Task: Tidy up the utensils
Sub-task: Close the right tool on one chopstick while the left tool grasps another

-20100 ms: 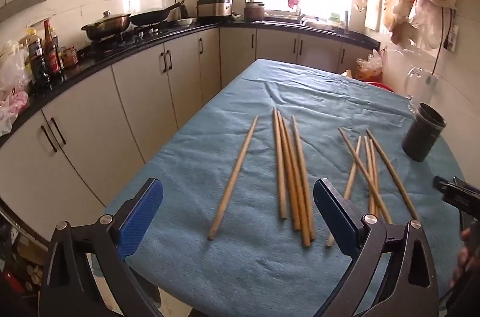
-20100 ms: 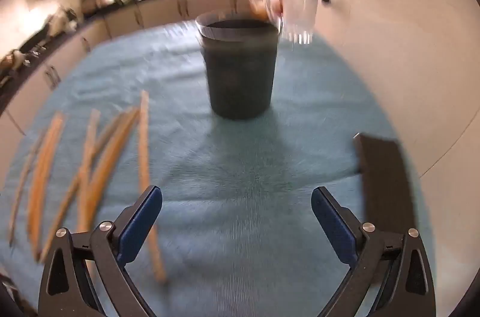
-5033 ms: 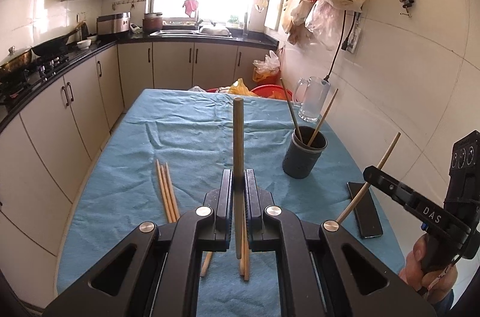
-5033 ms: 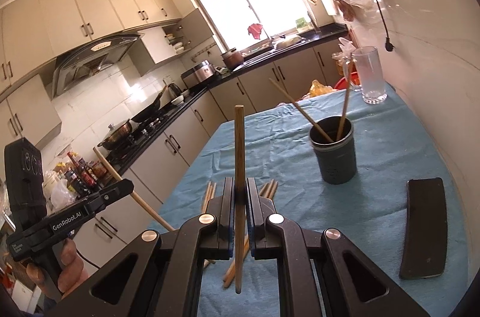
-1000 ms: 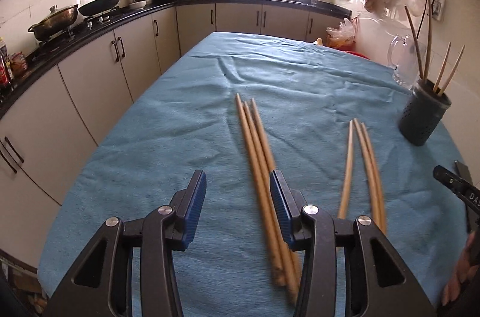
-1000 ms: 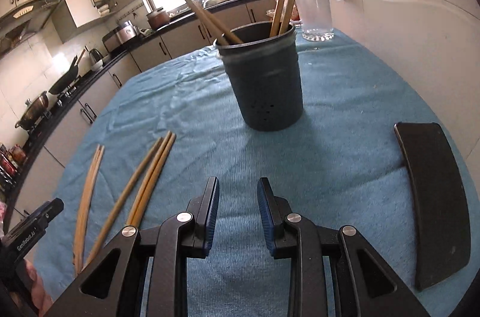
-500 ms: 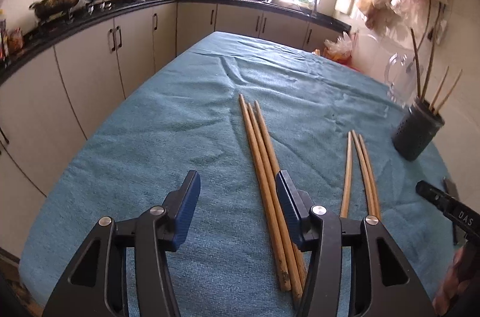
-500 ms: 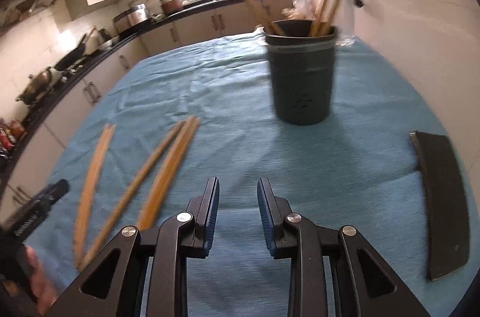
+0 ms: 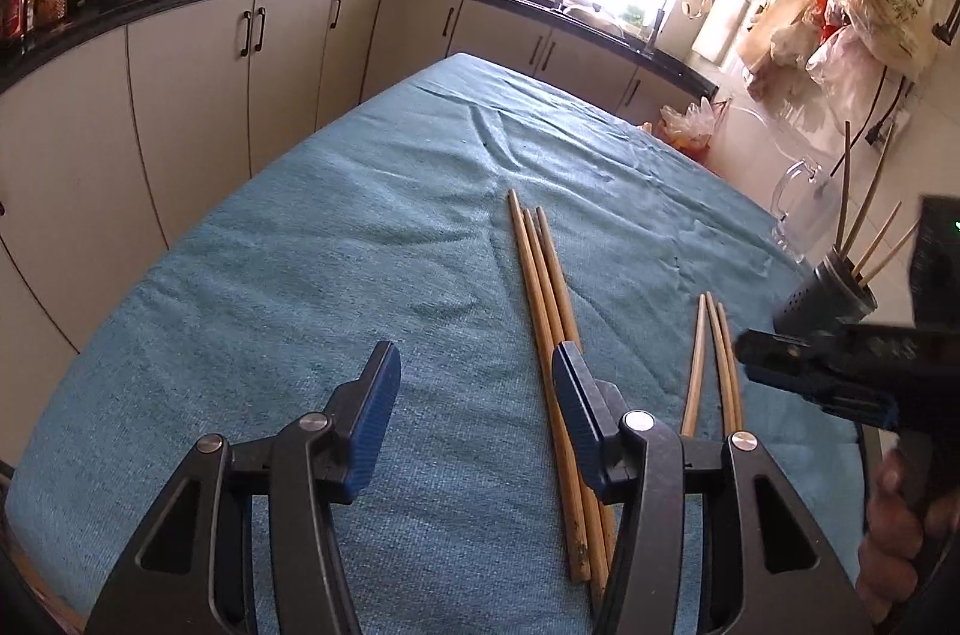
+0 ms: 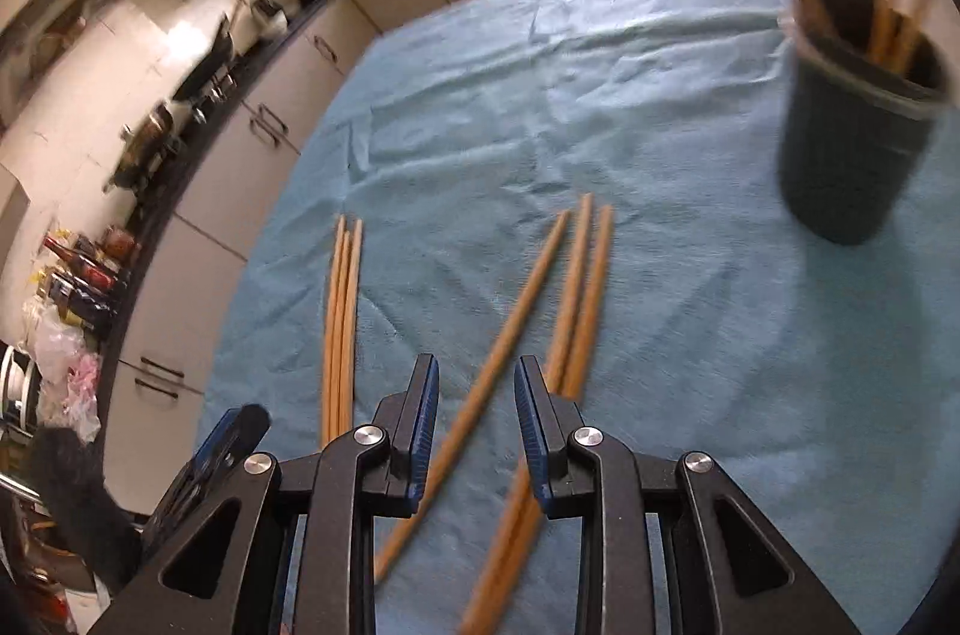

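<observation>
Chopsticks lie in two loose groups on the blue tablecloth (image 9: 300, 239), and I place everything against the dark utensil holder (image 10: 852, 119) standing near the cloth's wall-side edge with several sticks already upright in it. The near trio of chopsticks (image 10: 576, 287) lies on the counter side of the holder, well apart from it; two run side by side and touching, the third splays off at an angle. The far trio of chopsticks (image 9: 549, 311) lies beyond them, farther again from the holder, packed tight and parallel. From the left wrist view I see a broad bare stretch of cloth on the cabinet side, running out to the table edge, and more bare cloth beyond the stick tips toward the window. A glass mug (image 9: 804, 209) stands just behind the holder by the wall. My left gripper (image 9: 474, 413) is released, its blue pads spread wide over bare cloth, with the far trio passing just under its right-hand finger. My right gripper (image 10: 475, 428) is parted by a narrower gap and grasps nothing; the splayed stick of the near trio runs straight through that gap below the pads, though motion blur keeps me from telling whether they touch it.
</observation>
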Available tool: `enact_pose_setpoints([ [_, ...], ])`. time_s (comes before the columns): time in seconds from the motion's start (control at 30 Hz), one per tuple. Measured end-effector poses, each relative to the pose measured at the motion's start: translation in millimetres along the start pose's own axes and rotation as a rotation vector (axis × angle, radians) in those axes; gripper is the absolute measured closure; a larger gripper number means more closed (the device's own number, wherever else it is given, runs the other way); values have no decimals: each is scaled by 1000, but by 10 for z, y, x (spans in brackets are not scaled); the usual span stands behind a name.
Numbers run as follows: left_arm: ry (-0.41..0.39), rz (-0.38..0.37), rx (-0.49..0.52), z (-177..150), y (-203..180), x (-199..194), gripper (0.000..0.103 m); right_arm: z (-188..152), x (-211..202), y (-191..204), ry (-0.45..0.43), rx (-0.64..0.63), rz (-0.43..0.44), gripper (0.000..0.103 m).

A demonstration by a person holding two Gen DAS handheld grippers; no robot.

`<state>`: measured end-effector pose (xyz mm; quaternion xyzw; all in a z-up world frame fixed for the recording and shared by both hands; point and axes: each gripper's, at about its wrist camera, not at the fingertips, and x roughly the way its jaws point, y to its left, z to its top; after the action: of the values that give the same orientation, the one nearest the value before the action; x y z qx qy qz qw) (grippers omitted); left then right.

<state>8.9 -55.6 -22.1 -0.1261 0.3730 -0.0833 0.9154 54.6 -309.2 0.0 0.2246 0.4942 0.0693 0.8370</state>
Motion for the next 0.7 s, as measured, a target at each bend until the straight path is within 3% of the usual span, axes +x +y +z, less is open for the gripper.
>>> enact_pose_setpoints([
  [0.2, -3, -14, -25, -2, 55, -17, 52, 200, 284, 63, 61, 42, -83, 75],
  [0.33, 9, -22, -32, -4, 67, 1, 52, 255, 424, 74, 106, 33, -185, 75],
  [0.43, 23, -22, -37, -1, 73, 25, 52, 266, 494, 115, 107, 24, -203, 75],
  [0.5, 37, -15, -37, 1, 67, 52, 52, 266, 526, 167, 109, -9, -206, 80],
  [0.53, 50, -15, -30, 4, 50, 70, 52, 253, 552, 219, 112, -40, -214, 89],
  [0.7, 111, -25, 29, 78, -23, 155, 52, 230, 558, 239, 123, -80, -177, 96],
])
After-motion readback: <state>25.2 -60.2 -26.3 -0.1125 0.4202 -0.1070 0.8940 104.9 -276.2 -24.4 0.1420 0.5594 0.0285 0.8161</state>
